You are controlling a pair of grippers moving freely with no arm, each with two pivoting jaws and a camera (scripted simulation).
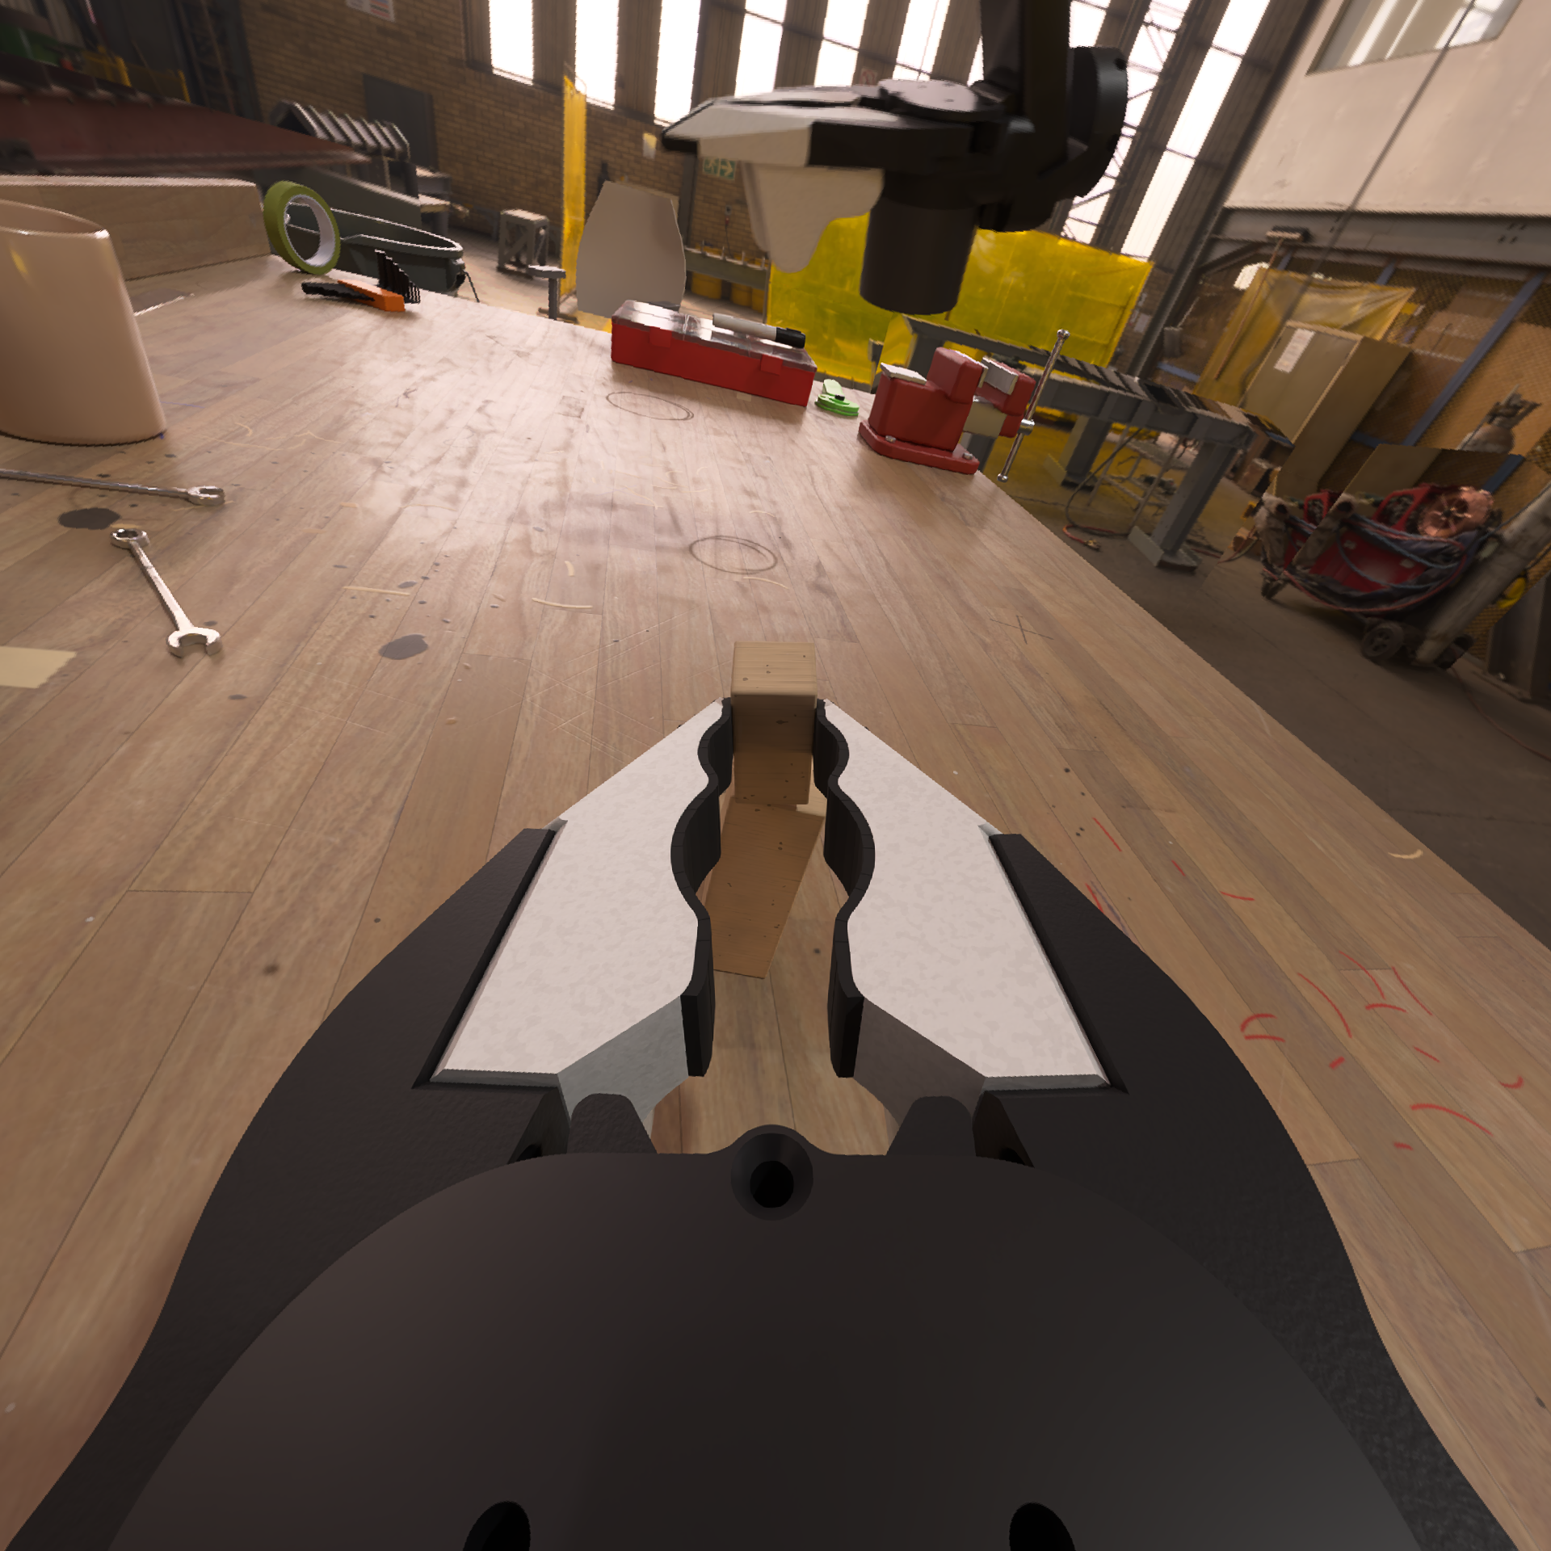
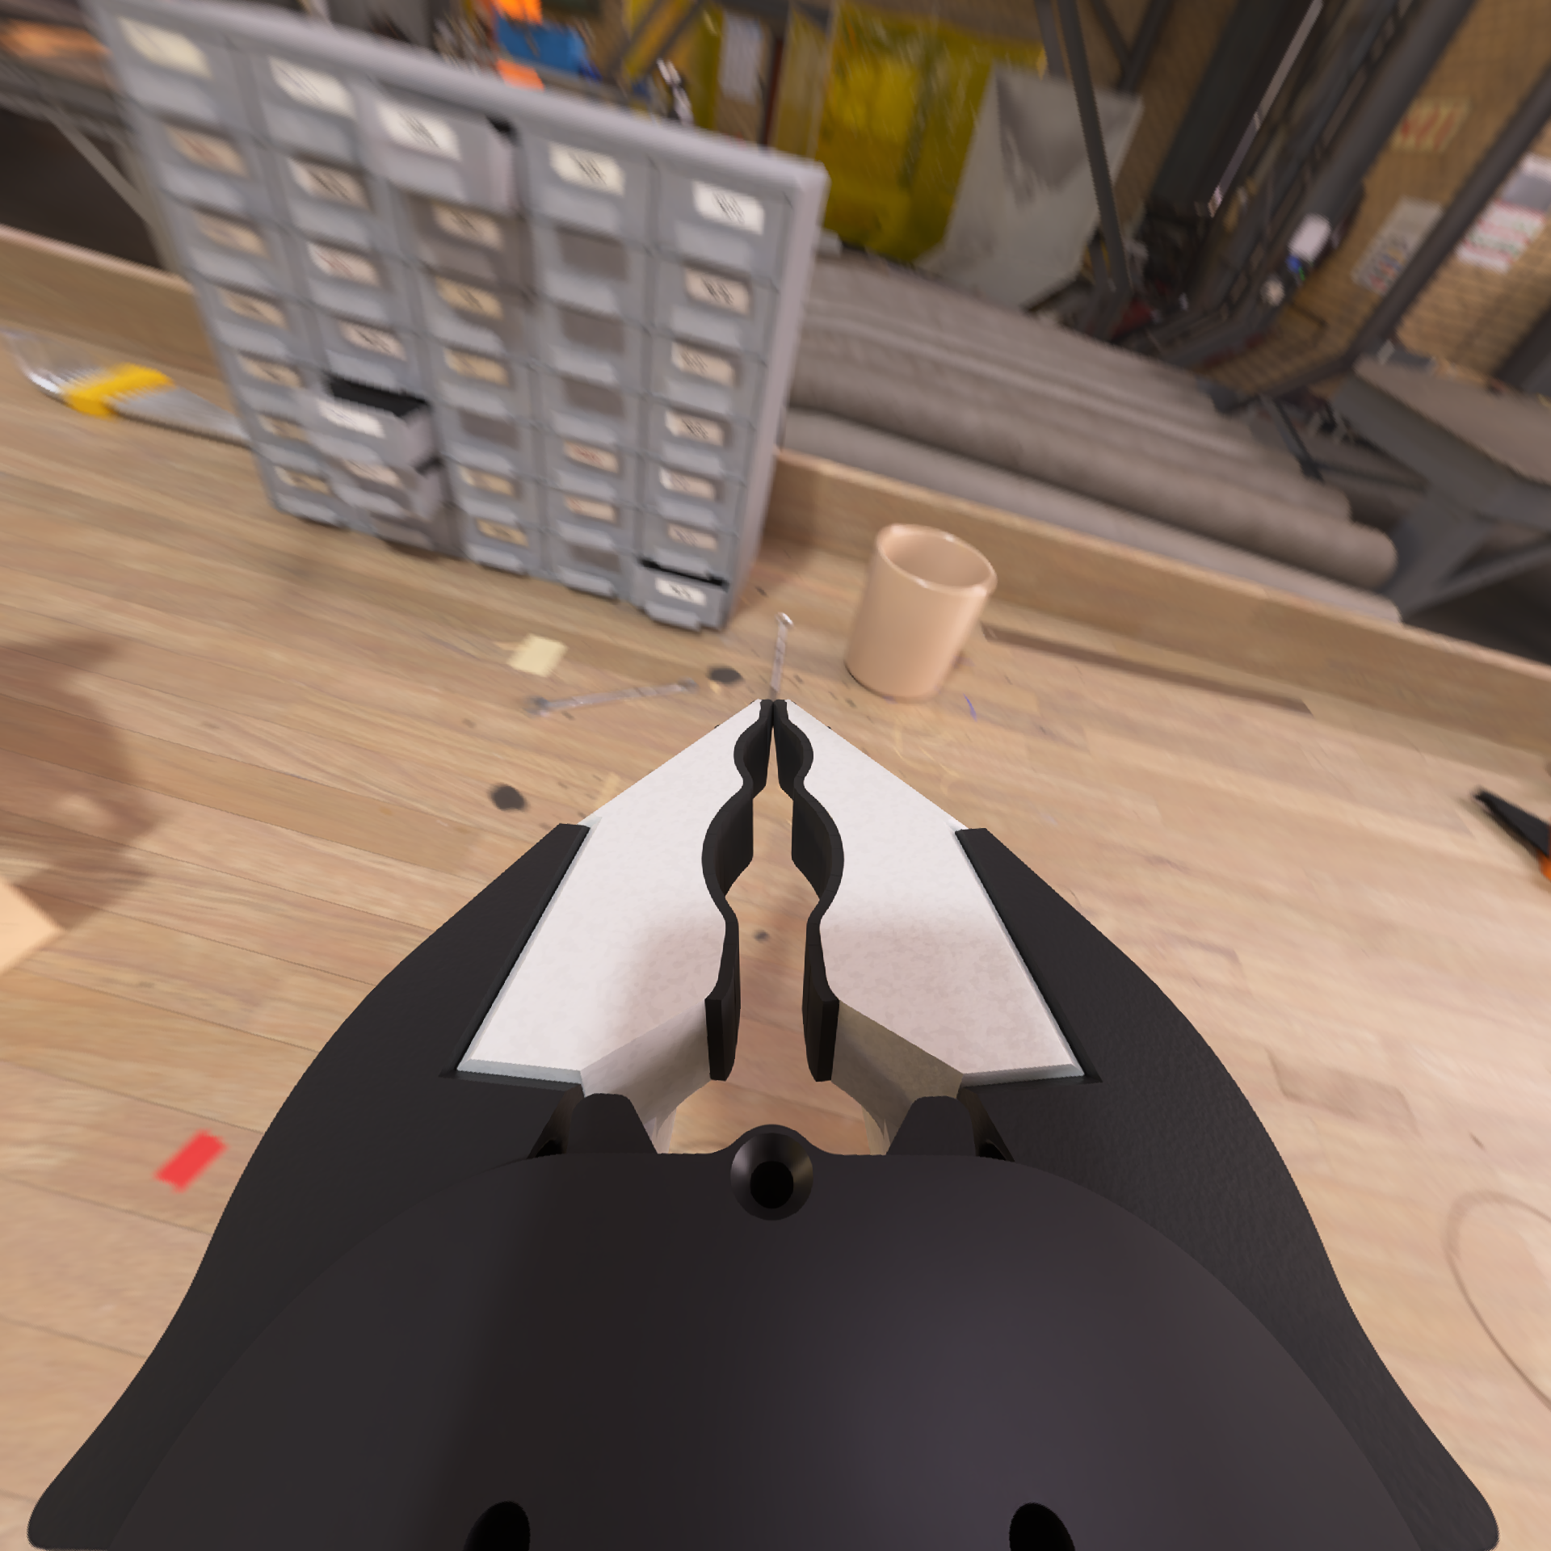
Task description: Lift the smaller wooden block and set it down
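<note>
Your left hand-held gripper (image 1: 773,713) clasps the smaller wooden block (image 1: 773,722) by its flat sides just above the counter (image 1: 503,545), a light, stiff, grippy piece; your right hand-held gripper (image 2: 772,713) is clenched on nothing.

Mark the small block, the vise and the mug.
small block (image 1: 773,722), left wrist view, near face between the fingertips
vise (image 1: 932,403), left wrist view, red body
mug (image 2: 915,629), right wrist view, outer wall
</note>
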